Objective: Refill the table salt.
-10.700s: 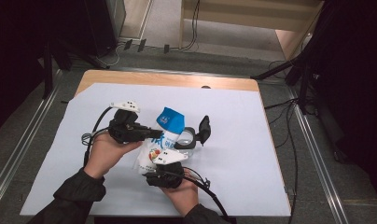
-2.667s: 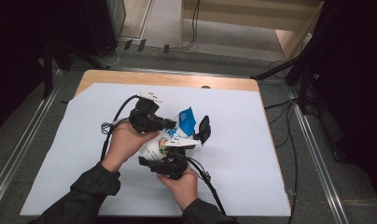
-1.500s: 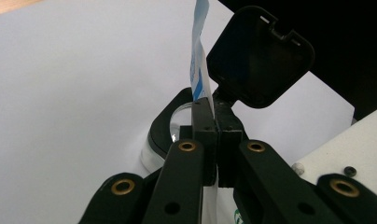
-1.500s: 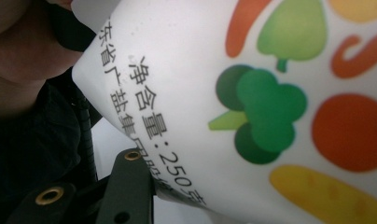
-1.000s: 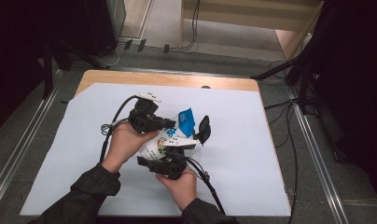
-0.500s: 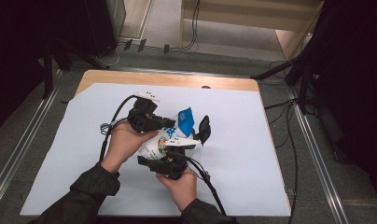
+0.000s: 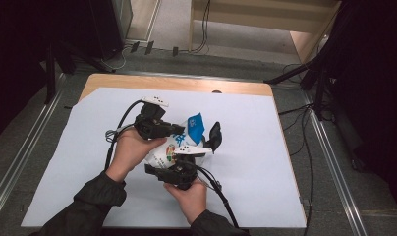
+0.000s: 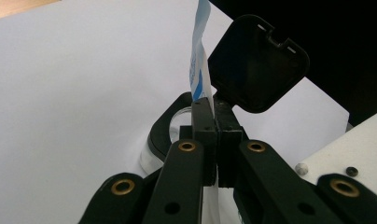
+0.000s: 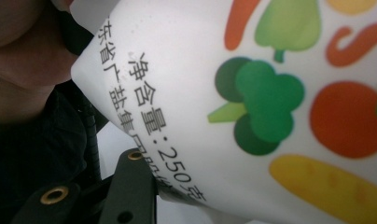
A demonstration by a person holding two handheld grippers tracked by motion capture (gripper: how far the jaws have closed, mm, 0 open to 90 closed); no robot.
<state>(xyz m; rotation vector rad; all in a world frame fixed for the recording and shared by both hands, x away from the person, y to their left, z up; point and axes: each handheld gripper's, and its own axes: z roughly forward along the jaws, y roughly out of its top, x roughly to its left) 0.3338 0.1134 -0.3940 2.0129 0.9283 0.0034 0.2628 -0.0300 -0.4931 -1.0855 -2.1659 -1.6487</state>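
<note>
My left tongs (image 8: 213, 135) pinched the bag's blue flap (image 8: 199, 70); right tongs (image 7: 179, 169) gripped the bag (image 9: 270, 93); its cap (image 8: 257, 63) stood open, pouring remained.

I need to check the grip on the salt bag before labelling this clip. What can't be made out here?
- Right gripper view: the salt bag sits so close that it covers the jaw tips; pad contact is hidden.
- Left gripper view: the shut jaws pinch the bag's blue edge, but the open black lid hides what lies behind.
- High view: the print on the bag is too small to read.
</note>
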